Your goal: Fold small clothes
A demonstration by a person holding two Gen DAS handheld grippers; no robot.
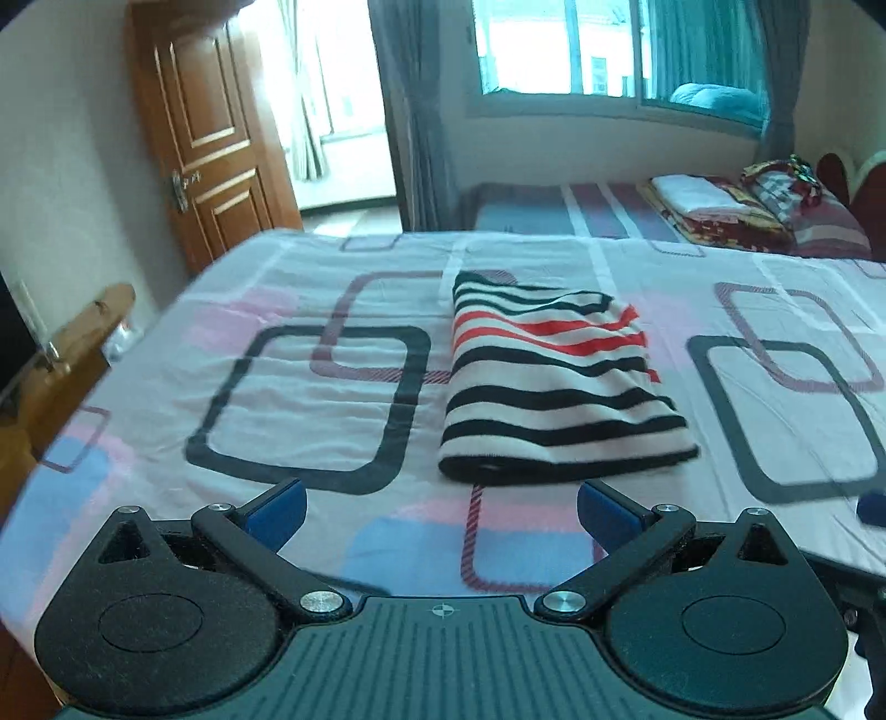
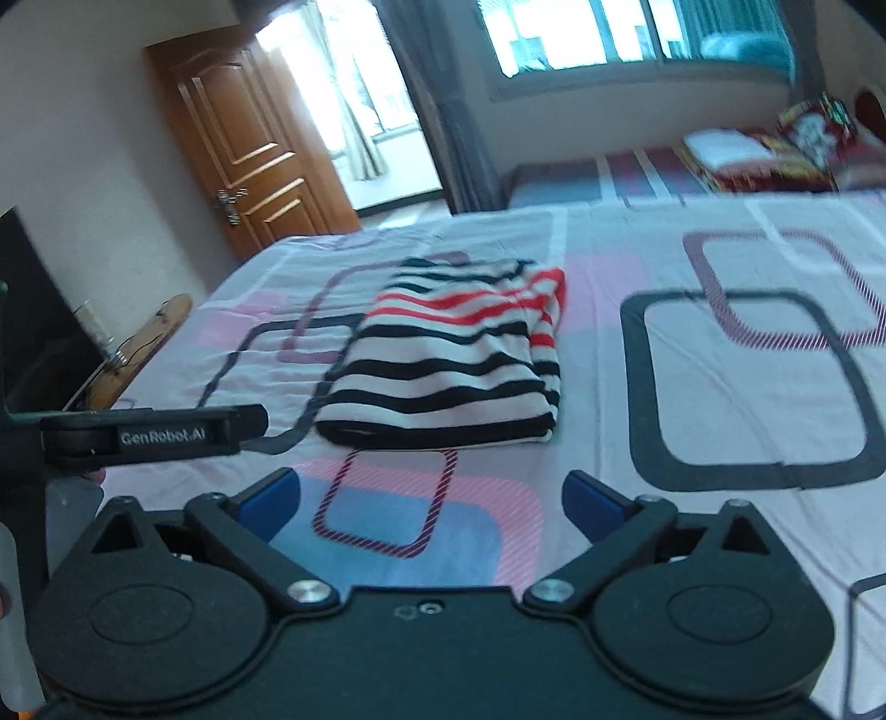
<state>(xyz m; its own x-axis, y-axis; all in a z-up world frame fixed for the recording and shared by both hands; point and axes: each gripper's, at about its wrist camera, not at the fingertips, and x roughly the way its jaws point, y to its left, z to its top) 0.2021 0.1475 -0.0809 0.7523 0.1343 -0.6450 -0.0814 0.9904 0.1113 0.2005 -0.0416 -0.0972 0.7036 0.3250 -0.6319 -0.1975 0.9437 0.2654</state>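
Note:
A folded striped garment [image 1: 554,387], white with black and red stripes, lies flat on the patterned bed sheet [image 1: 332,387]. My left gripper [image 1: 441,512] is open and empty, pulled back just in front of the garment's near edge. The garment also shows in the right wrist view [image 2: 448,360]. My right gripper [image 2: 431,501] is open and empty, short of the garment and slightly to its right. The left gripper's body [image 2: 155,435] appears at the left of the right wrist view.
The bed sheet [image 2: 720,387] spreads wide to the right. A wooden door [image 1: 205,138] stands at the far left. A second bed with folded bedding [image 1: 720,205] lies beyond, under a window [image 1: 609,50]. A wooden stand [image 1: 72,354] is at the bed's left edge.

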